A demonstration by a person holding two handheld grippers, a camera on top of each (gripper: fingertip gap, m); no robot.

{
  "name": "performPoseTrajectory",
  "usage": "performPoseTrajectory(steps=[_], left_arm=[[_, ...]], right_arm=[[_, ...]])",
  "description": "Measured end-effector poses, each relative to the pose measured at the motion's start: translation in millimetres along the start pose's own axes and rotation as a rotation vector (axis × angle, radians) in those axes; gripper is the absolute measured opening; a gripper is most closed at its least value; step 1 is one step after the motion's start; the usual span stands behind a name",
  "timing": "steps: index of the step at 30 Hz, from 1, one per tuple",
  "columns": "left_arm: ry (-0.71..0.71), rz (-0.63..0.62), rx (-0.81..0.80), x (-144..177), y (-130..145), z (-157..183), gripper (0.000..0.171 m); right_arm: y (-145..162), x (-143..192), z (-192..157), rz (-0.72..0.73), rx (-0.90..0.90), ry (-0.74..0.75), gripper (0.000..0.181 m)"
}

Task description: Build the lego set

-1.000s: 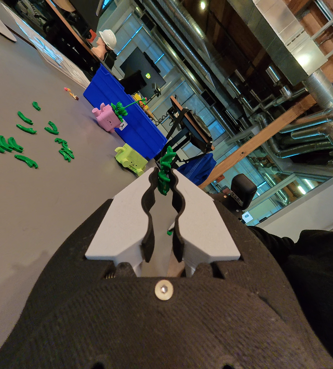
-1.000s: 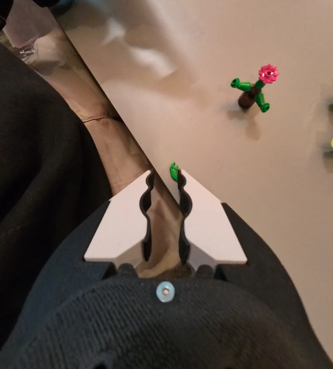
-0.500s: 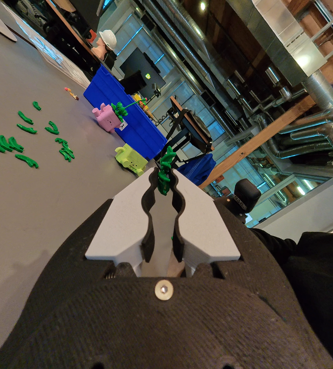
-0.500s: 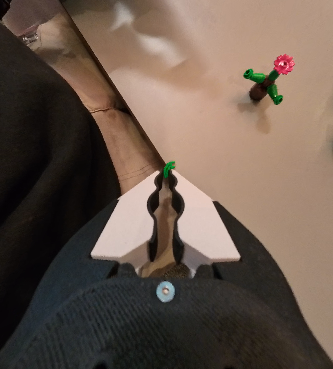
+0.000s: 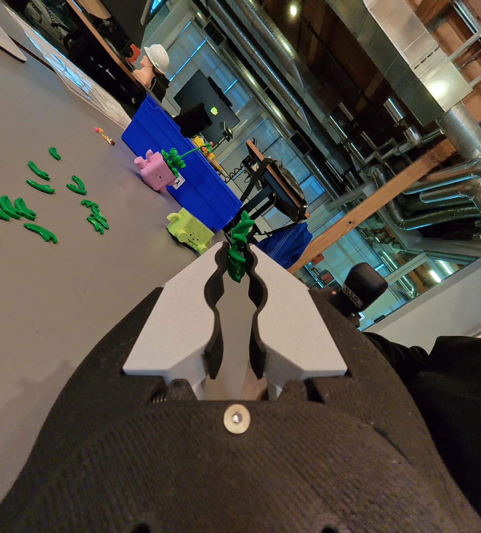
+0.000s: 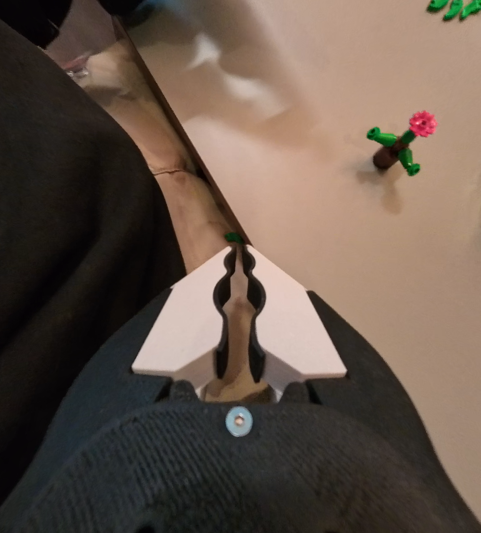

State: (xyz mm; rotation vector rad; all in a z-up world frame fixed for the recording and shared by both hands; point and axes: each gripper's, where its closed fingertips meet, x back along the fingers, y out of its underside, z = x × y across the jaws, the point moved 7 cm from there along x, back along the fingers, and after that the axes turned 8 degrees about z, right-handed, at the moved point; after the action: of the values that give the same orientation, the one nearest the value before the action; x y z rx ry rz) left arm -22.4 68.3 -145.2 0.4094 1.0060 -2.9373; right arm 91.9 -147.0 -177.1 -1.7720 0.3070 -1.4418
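Note:
In the left wrist view my left gripper (image 5: 237,248) is shut on a green leafy stem (image 5: 238,250) and holds it above the grey table (image 5: 46,288). Loose green leaf pieces (image 5: 17,207) lie at the left. A pink block pot with a plant (image 5: 158,171) and a lime block pot (image 5: 190,232) stand farther back. In the right wrist view my right gripper (image 6: 238,248) is shut on a small green leaf piece (image 6: 232,238) at the table's edge. A brown stem with green arms and a pink flower (image 6: 398,144) lies on the table (image 6: 320,230) to the right.
A blue bin (image 5: 181,170) stands behind the pots. A few tiny coloured pieces (image 5: 105,135) lie far back. More green leaves (image 6: 458,8) show at the top of the right wrist view. A person's dark sleeve and trouser leg (image 6: 60,202) are beside the table edge. Across from one pair of fingers to the other is roughly 20 cm.
My right gripper closed on the small green leaf and lifted it off the table toward the edge. The left gripper held still with its stem.

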Motion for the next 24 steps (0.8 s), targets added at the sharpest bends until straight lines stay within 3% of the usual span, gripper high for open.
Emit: performPoseTrajectory(steps=[12, 19, 24], left_arm=[[0.017, -0.004, 0.015, 4.7, 7.0, 8.7, 0.008], [0.019, 0.015, 0.059, 20.5, 21.2, 19.8, 0.008], [0.025, 0.019, 0.057, 27.9, 26.9, 30.0, 0.008]], right_arm=[[7.5, -31.8, -26.3, -0.081, 0.209, -0.184, 0.021], [13.7, -51.4, -43.4, -0.249, 0.411, -0.369, 0.025], [23.5, -66.0, -60.6, -0.34, 0.434, -0.388, 0.025]])
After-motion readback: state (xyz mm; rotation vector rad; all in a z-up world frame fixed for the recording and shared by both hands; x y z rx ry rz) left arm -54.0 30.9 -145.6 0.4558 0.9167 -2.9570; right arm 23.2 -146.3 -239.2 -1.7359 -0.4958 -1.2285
